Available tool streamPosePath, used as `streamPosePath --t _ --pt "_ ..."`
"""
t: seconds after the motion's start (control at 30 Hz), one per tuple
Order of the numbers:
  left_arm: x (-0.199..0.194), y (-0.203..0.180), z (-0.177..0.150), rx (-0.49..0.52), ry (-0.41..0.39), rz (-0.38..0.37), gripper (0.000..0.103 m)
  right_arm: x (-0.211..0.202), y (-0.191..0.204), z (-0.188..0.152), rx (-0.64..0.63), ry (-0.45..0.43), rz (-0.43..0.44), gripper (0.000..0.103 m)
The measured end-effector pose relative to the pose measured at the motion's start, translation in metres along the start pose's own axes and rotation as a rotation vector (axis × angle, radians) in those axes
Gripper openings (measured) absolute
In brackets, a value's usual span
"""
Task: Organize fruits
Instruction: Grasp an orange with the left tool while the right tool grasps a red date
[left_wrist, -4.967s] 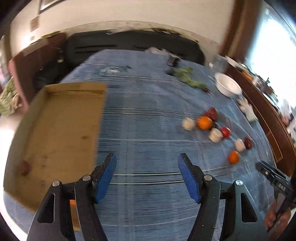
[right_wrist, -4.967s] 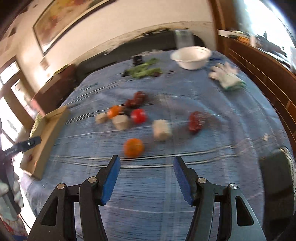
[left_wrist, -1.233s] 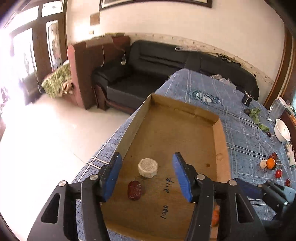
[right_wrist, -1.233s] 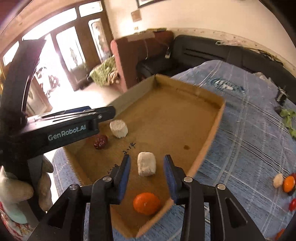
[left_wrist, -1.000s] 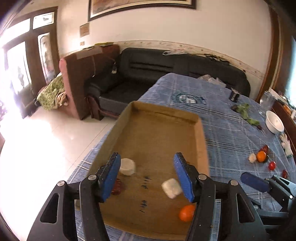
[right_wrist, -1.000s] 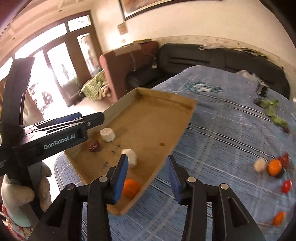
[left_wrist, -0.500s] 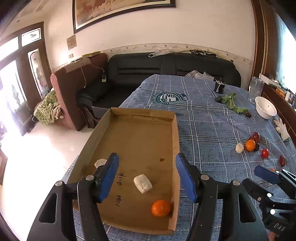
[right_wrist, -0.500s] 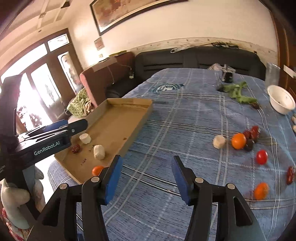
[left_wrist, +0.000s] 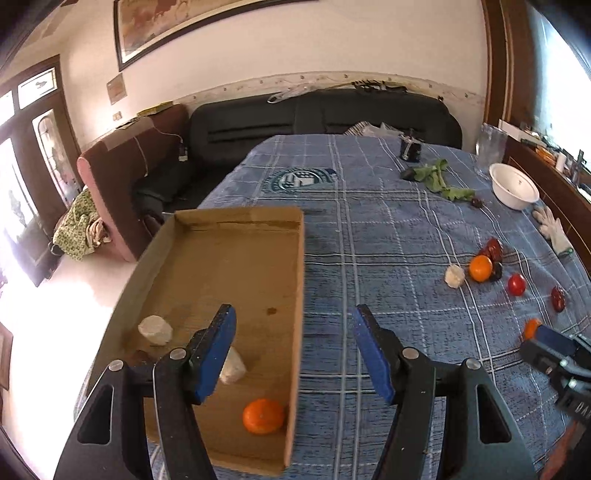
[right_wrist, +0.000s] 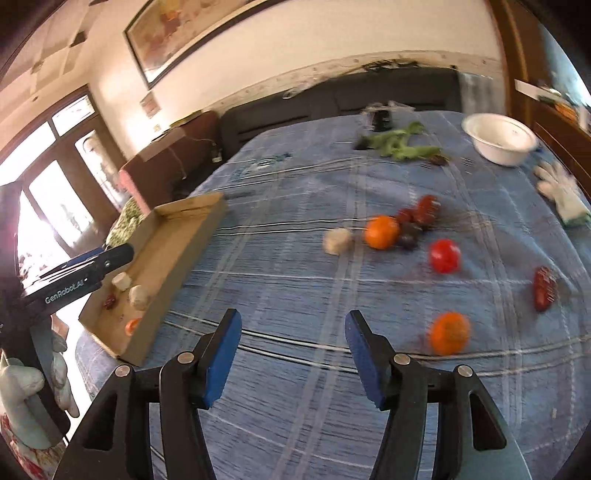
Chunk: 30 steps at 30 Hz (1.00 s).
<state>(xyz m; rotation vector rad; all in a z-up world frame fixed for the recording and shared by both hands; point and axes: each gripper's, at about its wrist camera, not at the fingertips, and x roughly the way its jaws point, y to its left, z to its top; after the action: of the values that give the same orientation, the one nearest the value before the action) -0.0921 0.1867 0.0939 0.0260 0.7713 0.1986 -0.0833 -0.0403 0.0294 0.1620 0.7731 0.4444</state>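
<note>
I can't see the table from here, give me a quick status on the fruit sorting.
Left gripper open, empty; right gripper opening, empty. One orange in the cardboard tray, two more fruit-side. Nothing in the way.

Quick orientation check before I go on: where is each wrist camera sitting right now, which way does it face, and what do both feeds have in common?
Left wrist: sits on the left gripper, looking down over the cardboard tray and along the table; its own open fingers show, and the right gripper's tip at the right edge.
Right wrist: sits on the right gripper, jaws opening and empty, facing the loose fruit on the blue cloth; the gloved hand holding the left gripper shows at left.
Shared: tray, tray orange, white bowl, greens, sofa.
</note>
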Motion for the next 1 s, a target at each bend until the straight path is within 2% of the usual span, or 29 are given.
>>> streamPosePath --t 0.13,0.27,0.47,0.73,0.87,1.0 --pt "0.006 -0.01 -0.002 0.007 0.016 -0.044 0.07 -0.017 -0.041 -0.006 0.055 -0.013 -0.07 0.064" --pt "0.016 -0.02 -0.005 0.008 0.047 -0.096 0.07 -0.041 -0.085 -0.016 0.138 -0.028 -0.142 0.063" --pt "0.024 -0.052 -0.006 0.031 0.072 -0.218 0.07 -0.068 -0.134 -0.025 0.233 -0.054 -0.237 0.063" --pt "0.038 -0.154 -0.014 0.176 0.158 -0.471 0.07 -0.054 -0.156 0.002 0.231 -0.038 -0.29 0.063" --pt "0.044 -0.205 -0.018 0.271 0.17 -0.54 0.068 -0.03 -0.16 0.017 0.207 -0.002 -0.325 0.063" --pt "0.048 -0.234 -0.018 0.311 0.179 -0.568 0.067 -0.018 -0.168 0.02 0.222 0.014 -0.324 0.061"
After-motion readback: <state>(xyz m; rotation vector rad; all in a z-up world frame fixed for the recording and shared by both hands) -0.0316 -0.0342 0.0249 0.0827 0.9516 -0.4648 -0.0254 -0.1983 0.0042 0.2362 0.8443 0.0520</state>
